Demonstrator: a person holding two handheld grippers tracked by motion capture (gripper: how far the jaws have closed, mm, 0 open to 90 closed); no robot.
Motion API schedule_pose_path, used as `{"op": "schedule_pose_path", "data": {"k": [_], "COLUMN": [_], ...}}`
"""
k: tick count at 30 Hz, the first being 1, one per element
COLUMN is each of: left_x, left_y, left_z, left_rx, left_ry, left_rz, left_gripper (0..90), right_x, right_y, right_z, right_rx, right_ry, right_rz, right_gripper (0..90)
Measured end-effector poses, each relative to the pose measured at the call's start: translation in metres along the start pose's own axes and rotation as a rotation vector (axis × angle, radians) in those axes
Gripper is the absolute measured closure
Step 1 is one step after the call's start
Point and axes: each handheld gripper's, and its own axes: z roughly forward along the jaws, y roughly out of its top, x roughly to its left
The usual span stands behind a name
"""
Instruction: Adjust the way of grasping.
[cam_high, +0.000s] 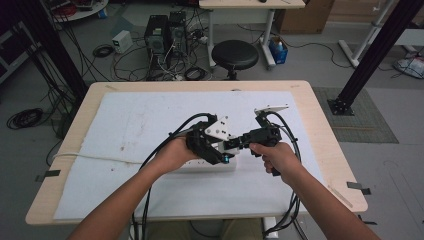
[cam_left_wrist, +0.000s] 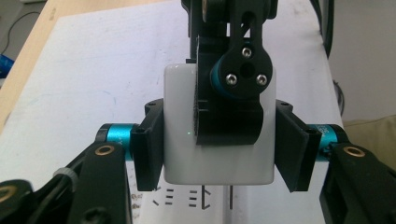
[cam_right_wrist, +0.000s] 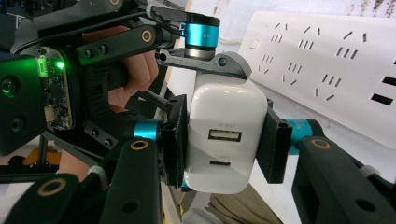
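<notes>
Both grippers are closing on one white charger block (cam_right_wrist: 226, 135), so the step in hand looks like a handover, or a joint positioning of the block over the white power strip (cam_right_wrist: 327, 70) before plugging it in. In the right gripper view, the right gripper (cam_right_wrist: 224, 140) is pinching the charger by its two side faces, with the jaws narrowed to the width of the block and the pads (cam_right_wrist: 175, 140) pressing flat on it; the face with the two ports is looking toward this camera. In the left gripper view, the left gripper (cam_left_wrist: 219, 149) is also holding the same charger (cam_left_wrist: 180, 135) between its jaws, again only as wide as the block, and one jaw of the other gripper is crossing in front of it. In the high view, the two grippers (cam_high: 227, 142) are meeting just in front of the person's hands, with the strip partly hidden below them on the white cloth (cam_high: 130, 120). Under the left gripper's jaws, the slots of the strip (cam_left_wrist: 196, 198) are showing very near the bottom edge of the charger (I cannot tell if the prongs are already touching). My judgement is that the next move is calling for one gripper to release while the other is keeping the block upright, then lining the prongs with a socket and pressing straight down.
</notes>
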Motion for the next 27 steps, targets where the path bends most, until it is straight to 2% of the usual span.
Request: {"op": "schedule_pose_path", "data": {"k": [5,7,8,9,11,13,16,19,21,24,27], "left_x": [-0.003,-0.001,0.000,0.001,0.002,0.004,0.008,0.011,0.013,0.018,0.023], "left_y": [0.002,0.002,0.001,0.000,-0.004,-0.010,-0.020,-0.031,-0.040,-0.055,-0.069], "left_z": [0.002,0.004,0.004,0.004,0.003,0.001,-0.005,-0.013,-0.020,-0.033,-0.048], "left_rx": [0.024,0.018,0.029,0.033,0.028,0.031,0.054,0.113,0.158,0.208,0.234], "left_ry": [0.047,0.032,0.032,0.033,0.024,0.022,0.003,-0.041,-0.054,-0.050,-0.030], "left_rz": [0.033,-0.006,-0.025,-0.032,-0.053,-0.079,-0.117,-0.121,-0.125,-0.157,-0.197], "left_gripper": [42.3,38.5,29.6,25.5,25.0,22.3,21.0,21.0,21.0,21.0,21.0], "right_x": [-0.005,-0.005,-0.006,-0.006,-0.007,-0.007,-0.006,-0.004,-0.001,-0.002,-0.002], "right_y": [-0.001,-0.001,-0.001,-0.001,-0.001,-0.001,-0.003,-0.006,-0.007,-0.006,-0.005], "right_z": [0.000,0.000,-0.001,-0.002,-0.006,-0.012,-0.020,-0.025,-0.028,-0.035,-0.043], "right_rx": [-0.017,-0.028,-0.039,-0.045,-0.066,-0.076,-0.061,-0.029,-0.014,-0.007,0.005], "right_ry": [0.010,0.006,-0.004,-0.007,-0.029,-0.074,-0.187,-0.274,-0.360,-0.428,-0.494], "right_rz": [0.008,-0.024,-0.050,-0.062,-0.106,-0.148,-0.240,-0.330,-0.408,-0.458,-0.507], "right_gripper": [61.7,62.0,62.0,62.0,62.0,62.0,62.0,62.1,62.0,62.1,62.1]}}
